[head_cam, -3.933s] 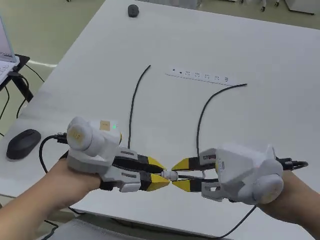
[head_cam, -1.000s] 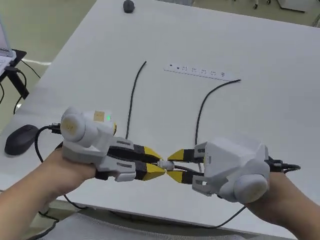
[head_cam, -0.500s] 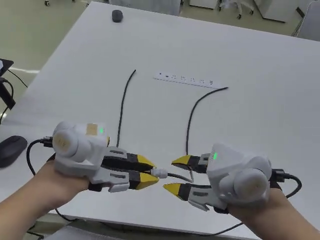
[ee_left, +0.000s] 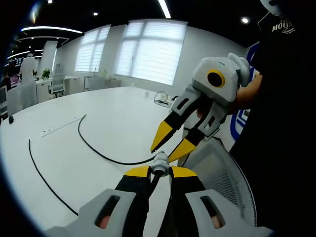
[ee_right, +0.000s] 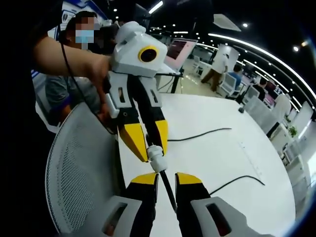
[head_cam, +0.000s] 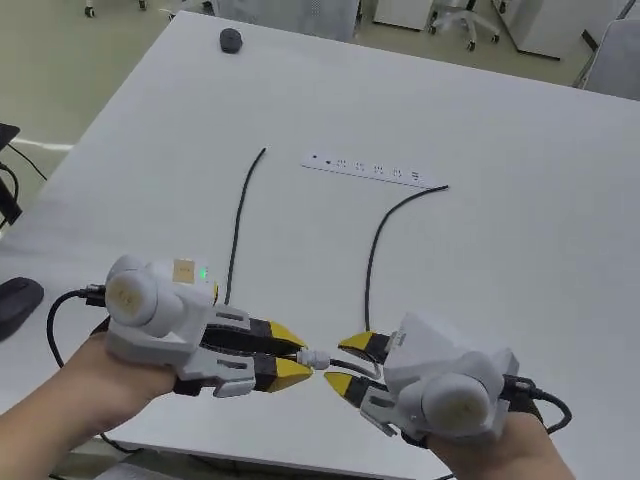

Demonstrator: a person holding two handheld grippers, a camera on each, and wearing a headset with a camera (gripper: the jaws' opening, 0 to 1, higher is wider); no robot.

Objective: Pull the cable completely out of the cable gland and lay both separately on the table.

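Observation:
A small white cable gland point(head_cam: 316, 358) hangs above the table's near edge, and my left gripper point(head_cam: 298, 362) is shut on it. Its black cable point(head_cam: 368, 265) leaves the gland, passes between the jaws of my right gripper point(head_cam: 335, 362) and lies across the table to a far end near the power strip. The right jaws stand slightly apart around the cable, so that gripper is open. In the left gripper view the gland point(ee_left: 159, 159) sits between my yellow tips, with the right gripper point(ee_left: 164, 152) just beyond. In the right gripper view the cable point(ee_right: 167, 186) runs up to the gland point(ee_right: 154, 153).
A second loose black cable point(head_cam: 240, 215) lies left of centre. A white power strip point(head_cam: 365, 170) lies further back, with a dark mouse point(head_cam: 230, 38) at the far edge. Another mouse point(head_cam: 10, 298) sits at the left. A mesh chair back point(ee_right: 79, 168) is below the table edge.
One second ago the right gripper was shut on the cable at the gland. It then opened and drew back; now it sits close to the gland again, jaws narrower. My left grip is unchanged.

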